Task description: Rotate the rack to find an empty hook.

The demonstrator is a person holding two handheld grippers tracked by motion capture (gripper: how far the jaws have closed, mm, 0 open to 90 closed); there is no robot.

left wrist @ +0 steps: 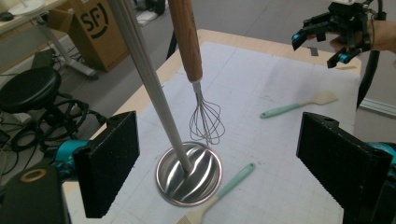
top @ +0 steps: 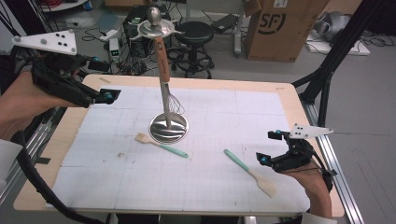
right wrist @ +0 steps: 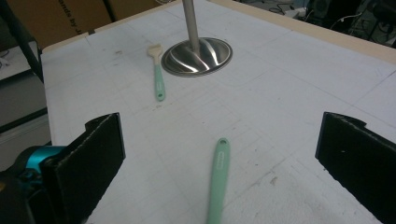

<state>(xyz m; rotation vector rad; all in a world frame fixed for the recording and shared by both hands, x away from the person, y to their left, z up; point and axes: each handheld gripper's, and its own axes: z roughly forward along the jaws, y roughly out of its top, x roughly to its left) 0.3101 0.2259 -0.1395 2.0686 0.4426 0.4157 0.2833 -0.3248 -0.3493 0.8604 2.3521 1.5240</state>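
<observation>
A metal utensil stand [top: 168,127] with a round base and a tall pole stands mid-table. A whisk [top: 163,65] with a wooden handle hangs from its top, wires [left wrist: 205,122] just above the base [left wrist: 189,173]. A teal-handled brush [top: 161,145] lies in front of the base. A teal-handled spatula [top: 250,171] lies to the right. My left gripper [top: 105,95] hovers open, left of the stand, and faces it [left wrist: 226,168]. My right gripper [top: 269,147] is open, just right of the spatula; the teal handle [right wrist: 217,179] lies between its jaws [right wrist: 224,163].
A white gridded mat [top: 210,186] covers the wooden table [top: 70,126]. Behind the table are a black stool [top: 194,35], a cardboard box [top: 280,28] and cables on the floor. A black tripod leg [top: 327,70] slants at the right.
</observation>
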